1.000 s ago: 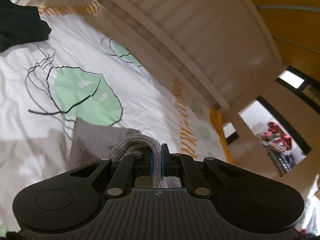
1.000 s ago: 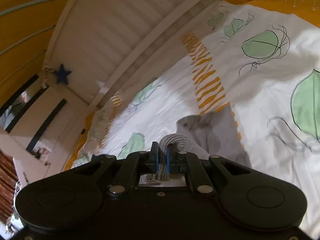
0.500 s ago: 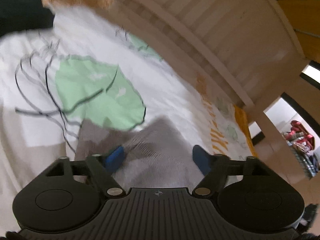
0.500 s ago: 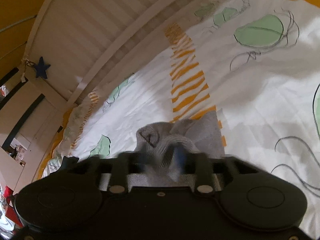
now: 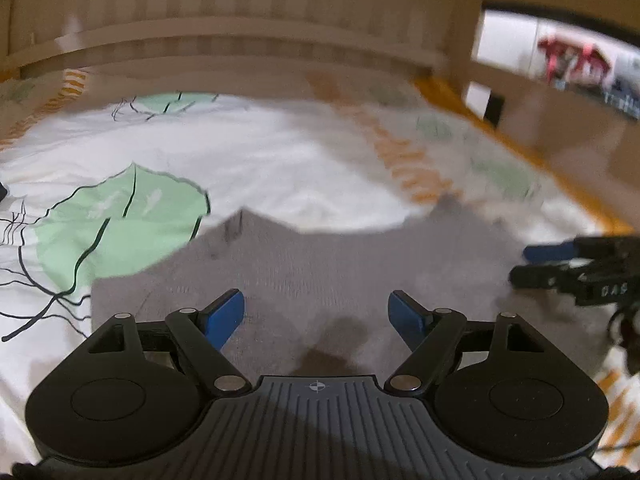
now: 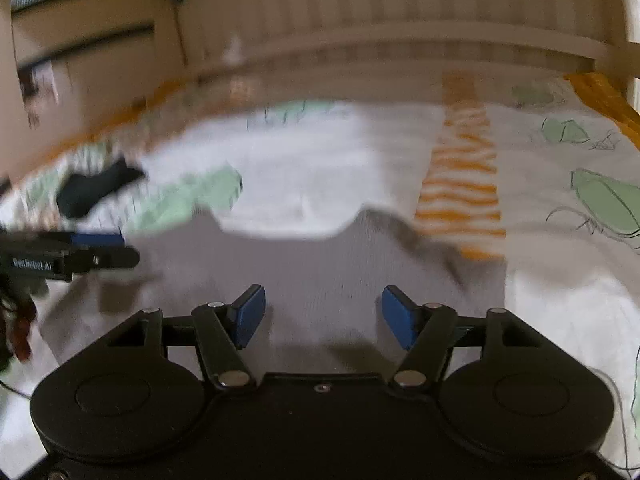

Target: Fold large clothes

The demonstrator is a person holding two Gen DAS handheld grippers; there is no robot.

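Observation:
A grey knitted garment [image 5: 340, 264] lies flat on the bed cover, its far edge scooped in a curve. It fills the middle of the right wrist view too, as the same grey garment [image 6: 312, 264]. My left gripper [image 5: 316, 314] hangs just above the cloth, jaws wide and still opening, nothing between the blue pads [image 5: 226, 316]. My right gripper [image 6: 322, 314] hovers over the garment likewise, jaws opening and empty. Each gripper shows in the other's view: the right gripper [image 5: 536, 264] at the right edge, the left gripper [image 6: 116, 248] at the left edge.
The bed cover [image 5: 260, 160] is white with green leaf prints and orange stripes. A slatted wooden bed rail [image 5: 240, 40] runs along the far side. A dark piece of clothing [image 6: 96, 188] lies on the cover at the left. Shelves and a doorway stand beyond the bed.
Both grippers were shut on folds of the grey garment, then opened and let it drop flat. Both views have rolled level and moved down toward the cloth.

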